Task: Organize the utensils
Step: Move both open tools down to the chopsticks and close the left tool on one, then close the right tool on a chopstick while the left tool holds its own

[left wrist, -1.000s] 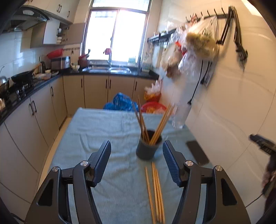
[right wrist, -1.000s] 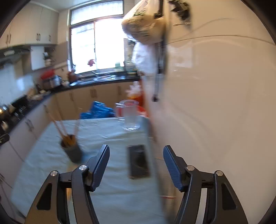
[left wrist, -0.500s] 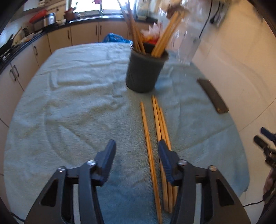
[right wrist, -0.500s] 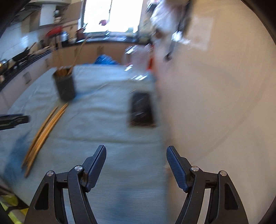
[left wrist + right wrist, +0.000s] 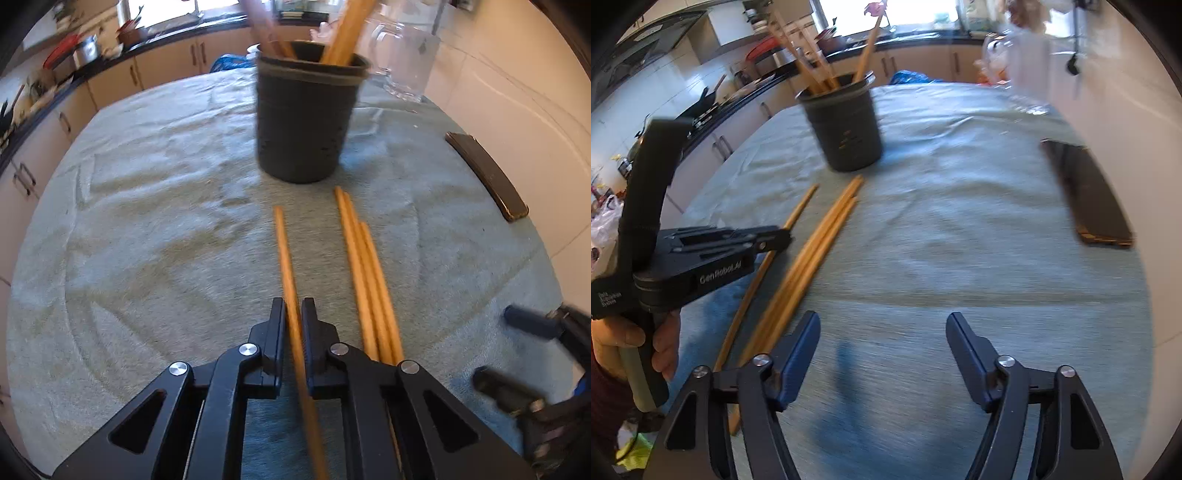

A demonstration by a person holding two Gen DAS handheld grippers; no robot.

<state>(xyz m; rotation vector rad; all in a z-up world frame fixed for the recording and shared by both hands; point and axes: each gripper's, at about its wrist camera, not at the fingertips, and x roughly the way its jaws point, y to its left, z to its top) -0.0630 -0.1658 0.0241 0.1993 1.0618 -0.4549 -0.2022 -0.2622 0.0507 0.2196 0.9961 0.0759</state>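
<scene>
A dark round holder with several wooden chopsticks standing in it sits on the grey-green cloth; it also shows in the right wrist view. My left gripper is shut on a single chopstick lying on the cloth. Three more chopsticks lie side by side just to its right, also seen in the right wrist view. My right gripper is open and empty, low over the cloth to the right of the chopsticks. The left gripper shows there from the side.
A dark flat phone-like slab lies near the table's right edge by the white tiled wall. A clear glass jug stands behind the holder. Kitchen counters run along the left and back.
My left gripper has come down toward the table and closed on the leftmost chopstick. My right gripper has swung left and lower over the cloth, still open.
</scene>
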